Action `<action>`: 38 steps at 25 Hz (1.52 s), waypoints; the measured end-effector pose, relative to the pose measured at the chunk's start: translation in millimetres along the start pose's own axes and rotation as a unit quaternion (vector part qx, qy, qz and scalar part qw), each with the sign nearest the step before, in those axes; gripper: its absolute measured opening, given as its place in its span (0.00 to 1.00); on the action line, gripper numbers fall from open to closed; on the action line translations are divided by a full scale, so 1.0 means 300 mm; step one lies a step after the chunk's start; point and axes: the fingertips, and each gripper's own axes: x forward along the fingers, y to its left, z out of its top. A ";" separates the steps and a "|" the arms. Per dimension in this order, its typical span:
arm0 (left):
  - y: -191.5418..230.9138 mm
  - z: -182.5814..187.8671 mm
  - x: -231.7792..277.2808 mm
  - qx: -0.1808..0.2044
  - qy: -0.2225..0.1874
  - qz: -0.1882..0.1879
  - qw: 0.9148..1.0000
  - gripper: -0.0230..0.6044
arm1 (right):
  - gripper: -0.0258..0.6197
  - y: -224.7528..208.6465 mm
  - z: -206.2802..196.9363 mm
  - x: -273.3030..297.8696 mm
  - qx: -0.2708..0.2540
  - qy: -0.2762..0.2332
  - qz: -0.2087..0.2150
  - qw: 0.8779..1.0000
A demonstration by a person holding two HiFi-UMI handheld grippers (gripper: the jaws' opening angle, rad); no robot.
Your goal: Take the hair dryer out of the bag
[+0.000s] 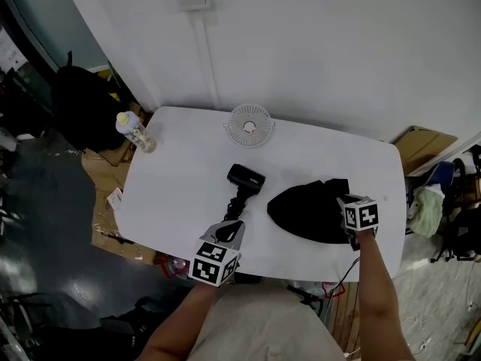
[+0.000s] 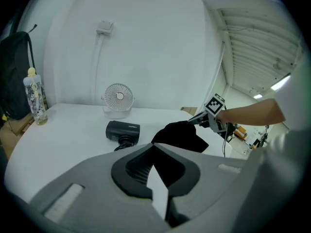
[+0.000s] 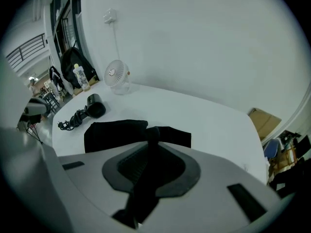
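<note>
My left gripper (image 1: 233,226) is nearest, lifted off the table (image 1: 173,194) with its jaws closed on nothing. I judge it has no more to do with the dryer. On my right, the right gripper (image 1: 341,199) has a fold of the black bag (image 1: 304,213) pinched between its jaws, probably to keep the bag pinned in place. The bag lies flat and slack, so it looks empty. Just beyond my left gripper, the hair dryer (image 1: 246,178) rests on the table beside the bag and clear of it, its cord (image 1: 239,200) bunched toward me. The task looks done. Farther back stand a small fan (image 1: 249,125) and a bottle (image 1: 134,131).
</note>
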 end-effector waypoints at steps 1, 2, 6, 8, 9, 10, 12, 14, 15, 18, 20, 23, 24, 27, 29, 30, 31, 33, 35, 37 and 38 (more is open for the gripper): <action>-0.009 0.000 0.000 0.000 0.000 -0.003 1.000 0.05 | 0.15 0.001 0.001 -0.005 0.009 -0.005 0.004 1.000; -0.015 0.001 0.001 0.000 -0.001 -0.006 1.000 0.05 | 0.16 0.000 0.003 -0.010 0.016 -0.010 0.005 1.000; -0.028 0.003 0.011 -0.007 0.000 -0.016 1.000 0.05 | 0.17 0.002 0.027 -0.035 0.036 -0.032 0.010 0.999; -0.032 -0.001 0.015 -0.009 0.002 -0.018 1.000 0.05 | 0.18 0.018 0.040 -0.056 0.048 -0.051 0.018 0.997; -0.036 -0.004 0.016 -0.009 0.003 -0.019 1.000 0.05 | 0.18 0.031 0.045 -0.068 0.053 -0.062 0.023 0.996; -0.039 -0.006 0.017 -0.009 0.003 -0.020 1.000 0.05 | 0.18 0.047 0.050 -0.082 0.057 -0.072 0.027 0.995; -0.044 -0.012 0.019 -0.012 0.004 -0.024 1.000 0.05 | 0.18 0.084 0.062 -0.110 0.064 -0.092 0.037 0.993; -0.047 -0.019 0.023 -0.013 0.008 -0.027 1.000 0.05 | 0.18 0.124 0.072 -0.133 0.076 -0.110 0.048 0.990; -0.049 -0.021 0.025 -0.013 0.009 -0.027 0.999 0.05 | 0.18 0.144 0.078 -0.142 0.083 -0.118 0.055 0.988; -0.054 -0.017 0.027 -0.009 0.010 -0.029 0.999 0.05 | 0.18 0.207 0.090 -0.171 0.093 -0.136 0.072 0.984; -0.058 -0.013 0.028 -0.008 0.008 -0.030 0.999 0.05 | 0.18 0.254 0.089 -0.185 0.093 -0.142 0.083 0.982; -0.066 -0.004 0.030 -0.005 0.007 -0.034 0.999 0.05 | 0.15 0.331 0.079 -0.197 0.085 -0.142 0.102 0.981; -0.069 -0.001 0.030 -0.004 0.007 -0.036 0.999 0.05 | 0.14 0.357 0.073 -0.201 0.080 -0.140 0.110 0.981; -0.072 0.005 0.024 -0.001 0.008 -0.038 0.999 0.05 | 0.13 0.427 0.054 -0.211 0.071 -0.136 0.126 0.980; -0.072 0.007 0.021 0.000 0.008 -0.038 0.999 0.05 | 0.12 0.459 0.045 -0.221 0.071 -0.140 0.130 0.979; -0.072 0.006 0.021 0.000 0.008 -0.038 0.999 0.05 | 0.11 0.473 0.041 -0.226 0.073 -0.143 0.131 0.978; -0.072 0.006 0.020 0.000 0.009 -0.038 0.999 0.05 | 0.10 0.488 0.039 -0.232 0.076 -0.147 0.132 0.977; -0.074 0.003 0.018 0.001 0.009 -0.039 0.999 0.05 | 0.09 0.524 0.036 -0.245 0.080 -0.154 0.138 0.975; -0.077 0.000 0.017 0.002 0.010 -0.040 0.999 0.05 | 0.09 0.565 0.034 -0.257 0.078 -0.157 0.147 0.973; -0.082 -0.002 0.016 0.003 0.010 -0.042 0.999 0.05 | 0.09 0.606 0.032 -0.264 0.073 -0.155 0.157 0.973; -0.084 -0.003 0.016 0.004 0.010 -0.043 0.999 0.05 | 0.09 0.625 0.030 -0.267 0.071 -0.155 0.162 0.972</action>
